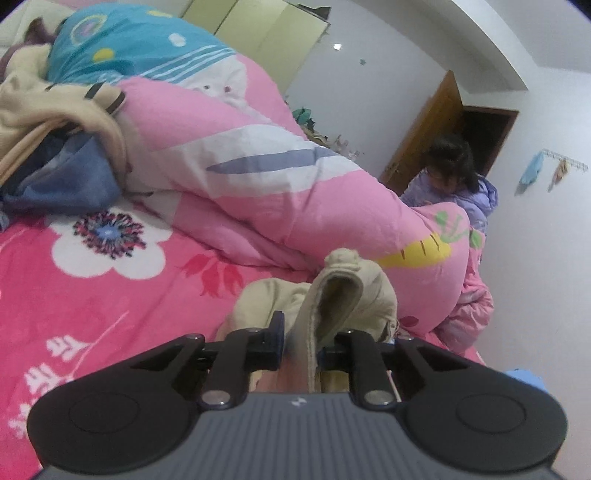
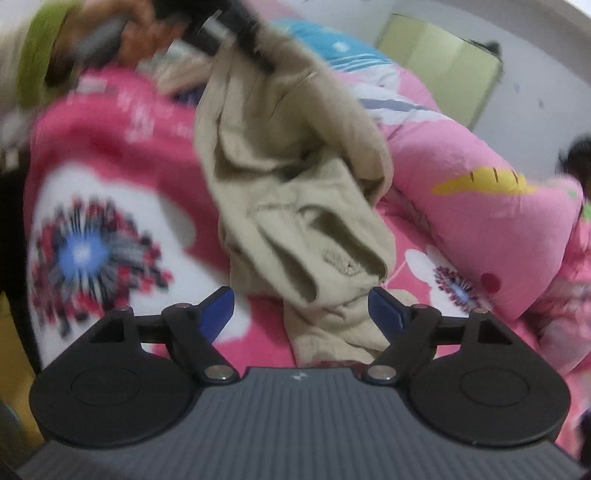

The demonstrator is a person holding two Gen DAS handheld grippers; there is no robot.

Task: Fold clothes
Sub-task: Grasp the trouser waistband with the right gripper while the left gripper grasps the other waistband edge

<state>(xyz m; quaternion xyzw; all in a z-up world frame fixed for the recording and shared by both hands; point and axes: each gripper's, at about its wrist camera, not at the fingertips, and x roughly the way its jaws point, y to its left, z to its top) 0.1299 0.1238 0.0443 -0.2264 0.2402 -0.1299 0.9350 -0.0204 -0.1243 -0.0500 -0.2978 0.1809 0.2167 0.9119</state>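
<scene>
The beige garment [image 2: 295, 184] hangs above the pink floral bedsheet [image 1: 74, 295], pinched at its upper edge by the left gripper [image 1: 301, 341], whose jaws are closed on a fold of the cloth. In the left wrist view that fold rises between the black fingers and hides most of the right-hand finger; the rest of the garment drops behind the gripper body, out of sight. From the right wrist view the same garment dangles from the top of the frame down to the sheet, its lower part bunched in soft folds just ahead of the right gripper [image 2: 301, 308]. This gripper's jaws stand wide apart, their blue pads [image 2: 218, 312] on either side of the cloth and holding nothing; whether the pads brush the fabric is hard to make out. The hand [image 2: 147, 29] carrying the left gripper shows at the top of that view only as a blur, with a green sleeve [image 2: 40, 55] beside it. Beyond the garment lies a rolled pink quilt [image 1: 295, 192] on the sheet, and farther up the sheet a heap of other clothes [image 1: 55, 147], partly cut off by the frame edge. A person in a purple jacket [image 1: 465, 192] sits behind the quilt's far end, half hidden by it.
</scene>
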